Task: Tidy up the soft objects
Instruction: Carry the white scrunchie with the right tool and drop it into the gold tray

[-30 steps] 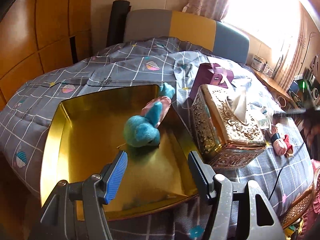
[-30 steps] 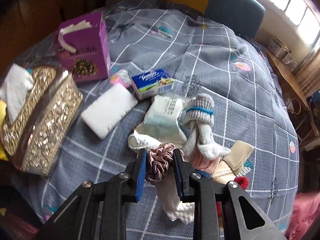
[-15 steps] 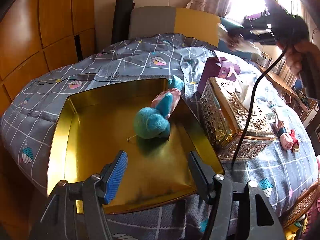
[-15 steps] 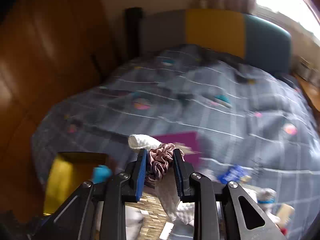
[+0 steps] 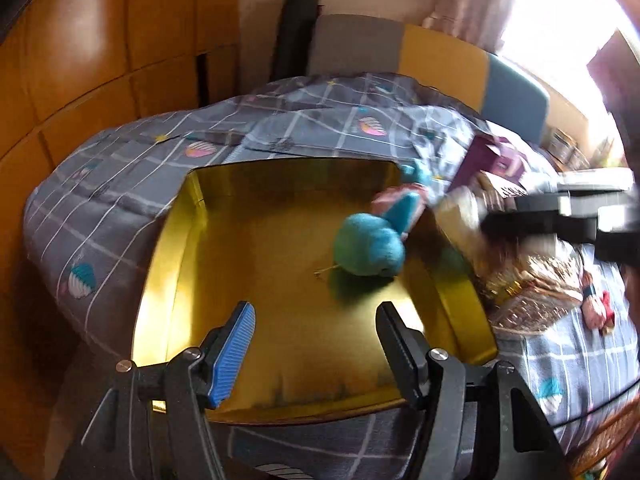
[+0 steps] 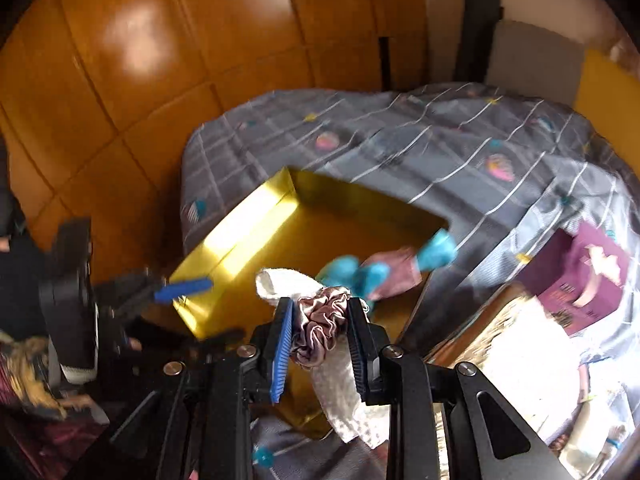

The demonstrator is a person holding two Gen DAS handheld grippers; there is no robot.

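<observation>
A gold box (image 5: 168, 272) lies open on the grey checked bedspread; it also shows in the right wrist view (image 6: 236, 228). A teal and pink plush toy (image 5: 372, 246) lies in its right side, also in the right wrist view (image 6: 372, 270). My left gripper (image 5: 316, 340) is open and empty over the box's near edge. My right gripper (image 6: 320, 332) is shut on a pink satin scrunchie (image 6: 320, 328) with a white cloth (image 6: 340, 384) hanging along it, held above the box. The right gripper (image 5: 560, 220) appears blurred at the right of the left wrist view.
An ornate gold tissue box (image 5: 532, 292) stands right of the gold box. A purple gift box (image 6: 580, 276) sits behind it. Small soft items (image 5: 596, 304) lie on the bedspread at far right. Orange wood panels (image 6: 160, 60) line the wall on the left.
My right gripper has carried the scrunchie and cloth leftward from over the bed to above the gold box. The left gripper has stayed open near the box's front edge.
</observation>
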